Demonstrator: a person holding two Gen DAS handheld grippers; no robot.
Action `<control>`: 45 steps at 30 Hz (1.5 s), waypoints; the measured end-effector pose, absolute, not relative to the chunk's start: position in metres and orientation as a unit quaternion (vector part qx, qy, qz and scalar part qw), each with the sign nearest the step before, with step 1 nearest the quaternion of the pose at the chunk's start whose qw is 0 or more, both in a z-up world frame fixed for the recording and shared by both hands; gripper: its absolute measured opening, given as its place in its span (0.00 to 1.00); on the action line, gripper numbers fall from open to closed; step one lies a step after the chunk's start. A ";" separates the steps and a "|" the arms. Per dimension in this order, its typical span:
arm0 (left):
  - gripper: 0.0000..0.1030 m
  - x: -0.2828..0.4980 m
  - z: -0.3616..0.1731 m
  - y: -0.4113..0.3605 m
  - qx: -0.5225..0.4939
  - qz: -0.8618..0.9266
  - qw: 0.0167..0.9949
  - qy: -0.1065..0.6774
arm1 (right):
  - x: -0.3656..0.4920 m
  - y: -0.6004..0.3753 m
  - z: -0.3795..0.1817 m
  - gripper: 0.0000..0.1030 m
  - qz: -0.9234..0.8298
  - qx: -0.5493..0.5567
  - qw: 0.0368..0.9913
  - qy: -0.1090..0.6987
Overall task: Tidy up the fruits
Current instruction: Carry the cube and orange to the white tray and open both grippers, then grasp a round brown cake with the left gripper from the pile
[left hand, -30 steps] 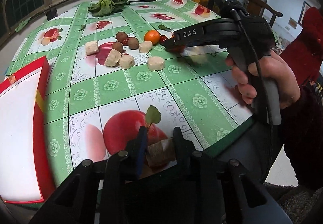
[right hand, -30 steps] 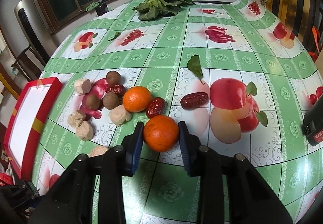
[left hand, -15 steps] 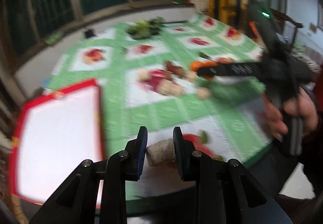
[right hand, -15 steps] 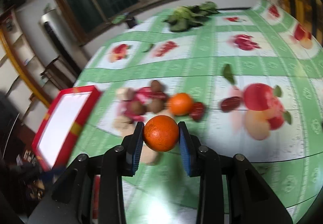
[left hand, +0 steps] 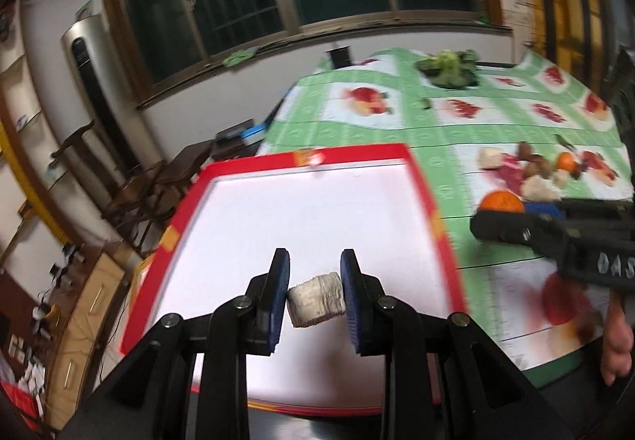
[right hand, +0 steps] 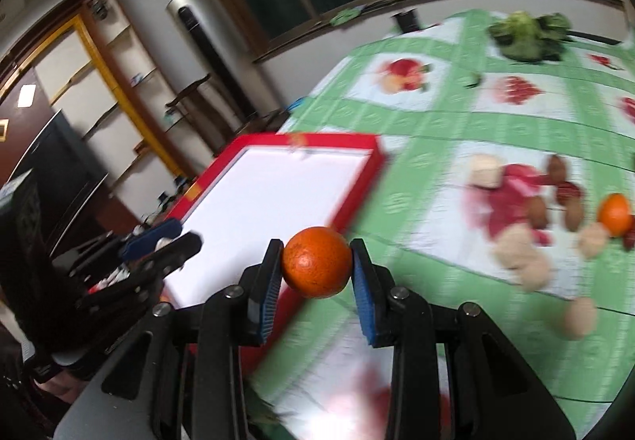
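Note:
My left gripper (left hand: 314, 277) is shut on a pale beige chunk (left hand: 315, 299) and hangs over the white inside of the red-rimmed tray (left hand: 430, 201). My right gripper (right hand: 316, 243) is shut on an orange (right hand: 316, 268), just off the tray's (right hand: 359, 178) near right corner, above the green cloth. In the left wrist view the right gripper (left hand: 500, 211) comes in from the right with the orange (left hand: 501, 201). On the cloth to the right lies the fruit pile: a second orange (right hand: 614, 213), brown round fruits (right hand: 537, 210), red dates and pale chunks (right hand: 524, 261).
Leafy greens (right hand: 528, 33) lie at the table's far end. The tray sits at the table's left edge, partly overhanging it. Chairs, shelves and a standing air conditioner (left hand: 93, 90) are beyond the left edge. A hand (left hand: 617, 344) grips the right tool's handle.
Both grippers have swung left and up, away from the fruit pile toward the tray, each keeping its load. The left one now hangs over the tray.

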State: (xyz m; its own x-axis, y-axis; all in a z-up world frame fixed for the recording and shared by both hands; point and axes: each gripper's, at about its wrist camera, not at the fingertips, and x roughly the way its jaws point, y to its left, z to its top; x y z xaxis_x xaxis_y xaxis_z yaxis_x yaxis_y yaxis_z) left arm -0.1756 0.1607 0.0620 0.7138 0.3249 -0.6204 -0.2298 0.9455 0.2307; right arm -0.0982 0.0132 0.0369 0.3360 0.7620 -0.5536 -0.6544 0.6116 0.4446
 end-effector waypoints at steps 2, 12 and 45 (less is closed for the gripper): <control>0.24 -0.175 0.059 0.169 0.064 0.157 0.922 0.349 | -0.103 0.028 0.033 0.35 0.443 0.059 0.807 0.385; 0.24 -0.175 0.047 0.187 0.048 0.167 0.918 0.357 | -0.112 0.048 0.026 0.35 0.447 0.039 0.801 0.395; 0.59 -0.159 0.064 0.114 0.064 0.049 0.935 0.347 | -0.086 -0.067 0.038 0.56 0.349 0.080 0.859 0.366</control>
